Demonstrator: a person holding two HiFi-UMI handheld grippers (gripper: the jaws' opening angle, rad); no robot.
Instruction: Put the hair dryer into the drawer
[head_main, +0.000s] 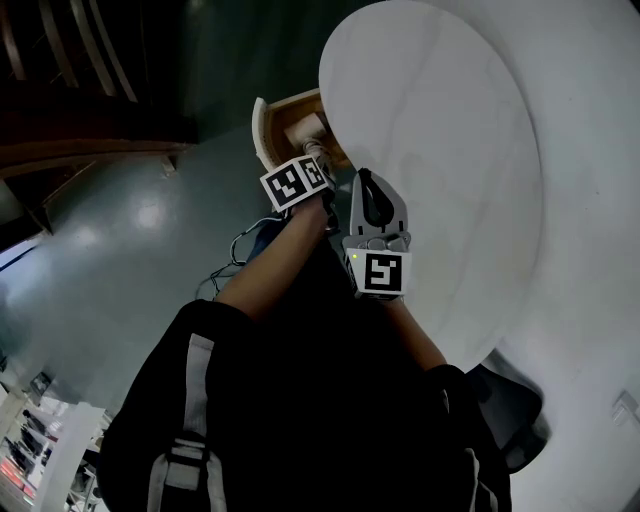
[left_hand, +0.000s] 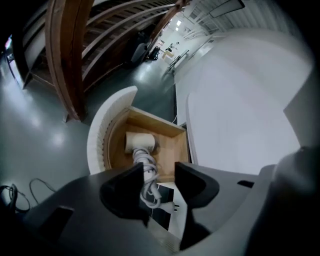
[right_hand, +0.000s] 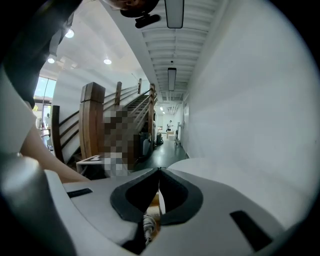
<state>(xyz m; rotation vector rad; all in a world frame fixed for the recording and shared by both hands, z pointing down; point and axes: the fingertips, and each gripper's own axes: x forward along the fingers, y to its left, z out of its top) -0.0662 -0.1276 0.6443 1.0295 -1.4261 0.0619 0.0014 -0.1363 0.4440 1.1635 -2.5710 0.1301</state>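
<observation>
The left gripper (left_hand: 160, 177) is held with its jaws partly apart and nothing gripped. At eleven o'clock beyond them the hair dryer (left_hand: 139, 141) is seen lying in the open drawer (left_hand: 165, 129), its cord (left_hand: 147, 172) trailing toward six o'clock. The cord should probably be tucked inside before the drawer is closed. The right gripper (right_hand: 159, 172) is closed and empty.

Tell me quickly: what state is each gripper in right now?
Left gripper: open, empty; the hair dryer's cord shows beyond its jaws.
Right gripper: closed, tips touching, nothing held.
</observation>
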